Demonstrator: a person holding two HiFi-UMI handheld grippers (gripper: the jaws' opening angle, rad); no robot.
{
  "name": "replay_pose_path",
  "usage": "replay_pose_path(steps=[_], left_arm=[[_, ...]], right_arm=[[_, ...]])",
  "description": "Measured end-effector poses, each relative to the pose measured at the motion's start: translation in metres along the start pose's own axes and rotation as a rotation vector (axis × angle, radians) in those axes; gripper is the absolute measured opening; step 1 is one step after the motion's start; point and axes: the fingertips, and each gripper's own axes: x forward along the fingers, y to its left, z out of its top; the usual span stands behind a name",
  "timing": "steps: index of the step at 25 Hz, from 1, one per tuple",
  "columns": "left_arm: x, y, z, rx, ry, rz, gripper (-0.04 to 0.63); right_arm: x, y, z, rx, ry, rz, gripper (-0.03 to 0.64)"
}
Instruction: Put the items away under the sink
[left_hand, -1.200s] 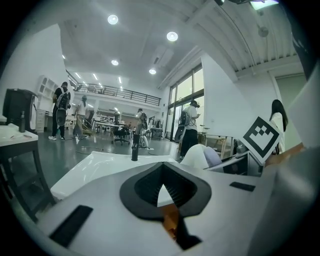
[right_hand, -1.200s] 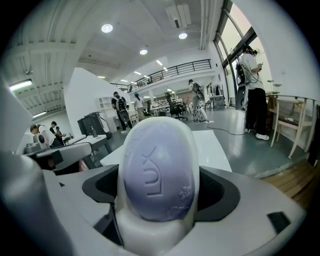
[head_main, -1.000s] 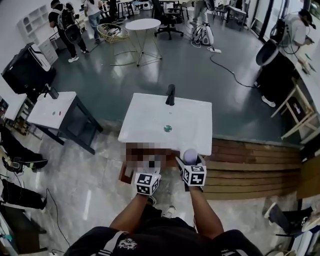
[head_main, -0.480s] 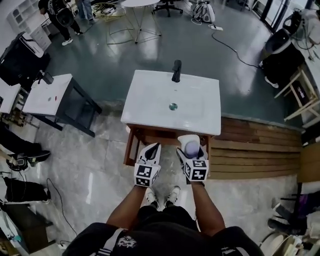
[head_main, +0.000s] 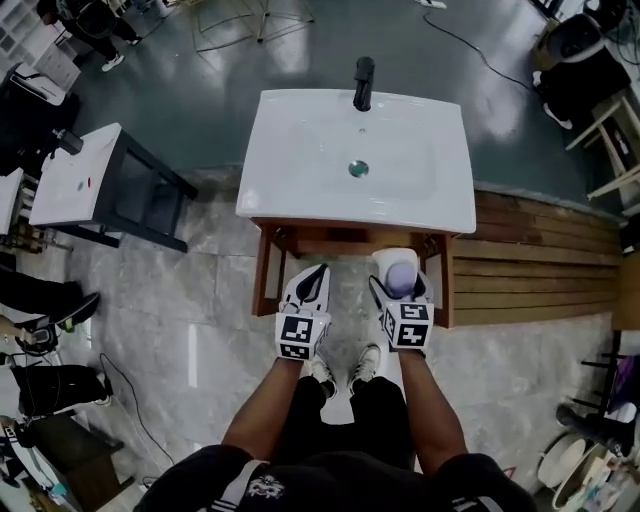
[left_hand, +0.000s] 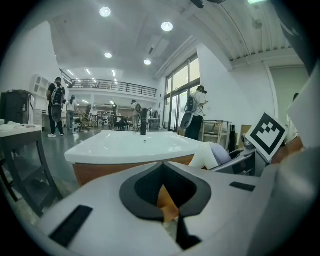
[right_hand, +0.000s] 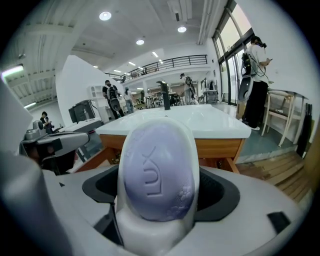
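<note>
A white sink (head_main: 300, 150) with a black faucet (head_main: 363, 82) sits on a wooden cabinet frame (head_main: 345, 240) straight ahead. My right gripper (head_main: 400, 278) is shut on a white bottle with a lilac LUX face (right_hand: 157, 170), held upright just in front of the cabinet's right side. That bottle (left_hand: 212, 155) also shows at the right of the left gripper view. My left gripper (head_main: 312, 278) hovers beside it, in front of the cabinet's left side. Its jaws (left_hand: 163, 167) are shut with nothing between them. The space under the basin is mostly hidden from above.
A second white-topped dark stand (head_main: 75, 185) is at the left. Wooden decking (head_main: 540, 270) runs along the right of the cabinet. The person's feet (head_main: 325, 372) are on the marble floor below the grippers. Bags and cables lie at the far left.
The view has closed in on the sink and tilted down. Both grippers now sit lower, right before the cabinet front. The right one keeps hold of the bottle.
</note>
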Motion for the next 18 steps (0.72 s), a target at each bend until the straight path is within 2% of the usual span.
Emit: replay_pose_path(steps=[8,14,18], left_arm=[[0.067,0.021,-0.102,0.002,-0.01,0.004,0.0],[0.113,0.03,-0.165,0.03,-0.065,-0.002,0.0],[0.144,0.042,-0.214,0.048,-0.105,0.009,0.0]], right_arm=[[0.095,-0.028,-0.074,0.016,-0.007,-0.005,0.468],[0.162,-0.049,-0.12,-0.039,-0.001,-0.045,0.468],[0.207,-0.062,-0.147,-0.029,-0.024,-0.056,0.468]])
